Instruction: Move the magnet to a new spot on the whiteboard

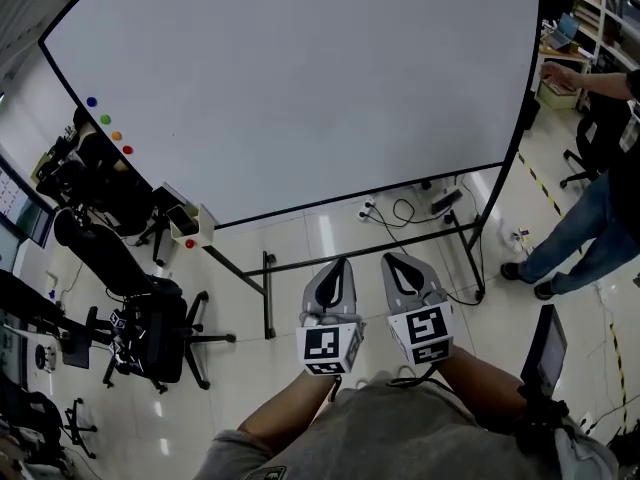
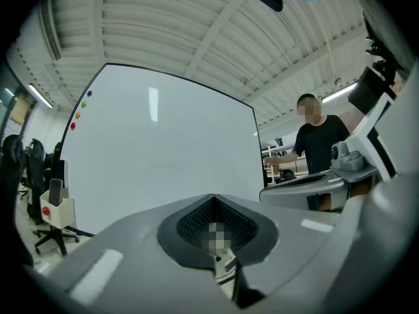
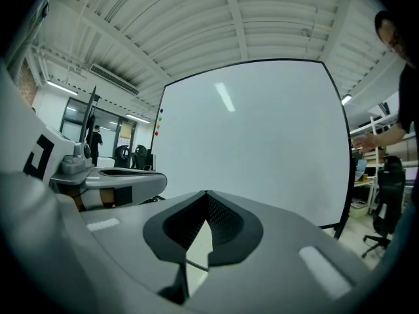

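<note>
The smooth, glossy whiteboard [image 1: 300, 88] stands on a thin black tube frame [image 1: 267, 303]. Four small round magnets sit in a slanted row at its 9 o'clock edge, from the blue magnet [image 1: 92, 101] down to the red magnet [image 1: 127, 150]. Well apart from them, at 6 o'clock, the left gripper [image 1: 340, 264] and right gripper [image 1: 396, 258] point side by side at the board. Both have grey plastic shells and ribbed black pads [image 2: 190, 224], with jaws pressed together on nothing.

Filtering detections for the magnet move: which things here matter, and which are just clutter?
Job: whiteboard; blue magnet; green magnet; orange magnet; red magnet; left hand-held gripper; right hand-held gripper.
Lying about: office chair; accessory box; bystander.
</note>
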Action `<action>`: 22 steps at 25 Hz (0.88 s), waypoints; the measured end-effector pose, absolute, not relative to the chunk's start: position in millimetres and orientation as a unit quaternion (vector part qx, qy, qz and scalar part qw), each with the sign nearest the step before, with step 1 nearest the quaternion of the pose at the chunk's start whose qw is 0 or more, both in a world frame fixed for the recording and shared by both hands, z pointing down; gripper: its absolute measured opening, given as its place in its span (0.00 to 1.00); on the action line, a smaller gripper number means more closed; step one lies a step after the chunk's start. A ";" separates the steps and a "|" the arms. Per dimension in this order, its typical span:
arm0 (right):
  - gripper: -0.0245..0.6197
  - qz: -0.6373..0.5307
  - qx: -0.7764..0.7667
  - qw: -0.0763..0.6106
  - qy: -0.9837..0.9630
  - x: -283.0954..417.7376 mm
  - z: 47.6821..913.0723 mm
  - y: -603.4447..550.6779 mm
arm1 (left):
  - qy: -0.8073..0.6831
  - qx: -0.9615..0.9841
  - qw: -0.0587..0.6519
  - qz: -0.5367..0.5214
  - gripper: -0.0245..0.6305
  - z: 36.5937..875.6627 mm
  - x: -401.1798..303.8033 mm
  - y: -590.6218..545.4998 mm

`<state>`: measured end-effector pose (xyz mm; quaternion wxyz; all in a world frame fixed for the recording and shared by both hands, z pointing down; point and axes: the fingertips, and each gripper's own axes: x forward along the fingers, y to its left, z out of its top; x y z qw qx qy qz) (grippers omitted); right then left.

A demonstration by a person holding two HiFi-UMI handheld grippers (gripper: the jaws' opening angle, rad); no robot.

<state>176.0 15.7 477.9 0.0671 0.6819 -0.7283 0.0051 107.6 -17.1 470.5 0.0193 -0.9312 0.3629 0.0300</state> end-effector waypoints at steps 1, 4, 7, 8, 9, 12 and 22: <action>0.05 0.005 0.682 0.067 -0.728 176.2 476.9 15.5 | 0.362 -0.931 0.020 0.029 0.04 470.3 108.1 -17.1; 0.05 0.006 0.683 0.067 -0.728 177.1 475.3 16.2 | 0.361 -0.932 0.021 0.027 0.04 470.3 109.0 -16.1; 0.05 0.005 0.683 0.067 -0.727 178.2 475.2 17.0 | 0.361 -0.932 0.024 0.025 0.04 469.5 109.3 -14.6; 0.05 0.004 0.683 0.066 -0.728 177.9 474.3 17.0 | 0.361 -0.932 0.024 0.025 0.04 469.2 109.2 -14.5; 0.05 0.004 0.683 0.066 -0.728 177.5 473.1 17.1 | 0.361 -0.932 0.024 0.025 0.04 468.8 109.2 -14.2; 0.05 0.003 0.683 0.064 -0.727 177.9 470.6 16.9 | 0.360 -0.932 0.026 0.024 0.04 466.7 109.5 -14.2; 0.05 0.001 0.684 0.065 -0.727 182.3 468.3 17.2 | 0.362 -0.931 0.027 0.027 0.04 463.0 112.6 -14.3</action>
